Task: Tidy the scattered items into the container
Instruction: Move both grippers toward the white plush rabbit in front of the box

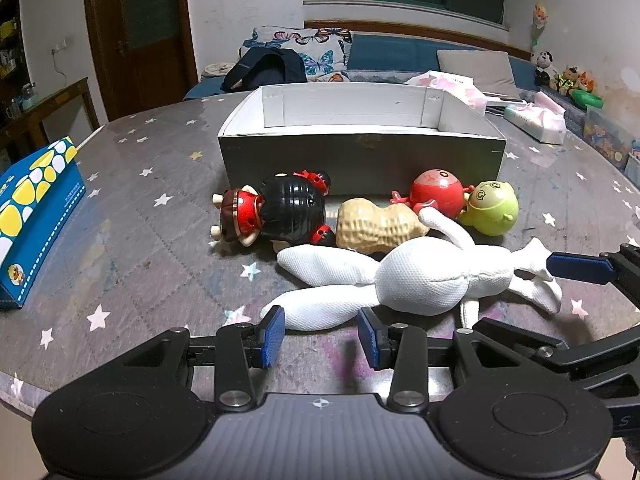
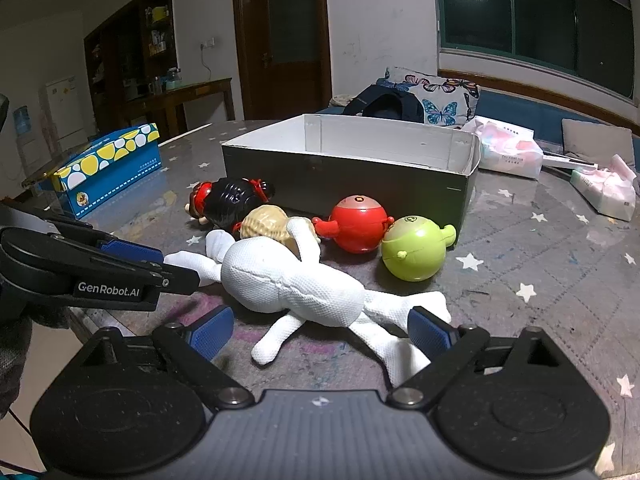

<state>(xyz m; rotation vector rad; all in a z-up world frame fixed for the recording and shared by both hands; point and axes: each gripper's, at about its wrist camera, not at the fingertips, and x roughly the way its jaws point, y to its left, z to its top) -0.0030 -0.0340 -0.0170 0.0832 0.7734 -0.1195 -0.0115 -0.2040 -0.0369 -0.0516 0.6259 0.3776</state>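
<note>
Both grippers sit low at the table's [image 1: 120, 208] near edge, either side of the white plush rabbit [image 1: 424, 280]. The left gripper [image 1: 322, 334] is parted narrowly around one long ear; the right gripper [image 2: 320, 330] gapes wide over its legs. Rabbit, peanut [image 1: 376, 222], red ball figure [image 1: 438, 194], green ball figure [image 1: 490, 208] and black-haired doll [image 1: 280, 208] lie against the container's [image 1: 360, 156] front wall.

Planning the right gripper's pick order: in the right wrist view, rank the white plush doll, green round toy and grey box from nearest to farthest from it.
1. white plush doll, limbs between the right gripper fingers.
2. green round toy, beyond, to the right.
3. grey box, behind the toys.
</note>
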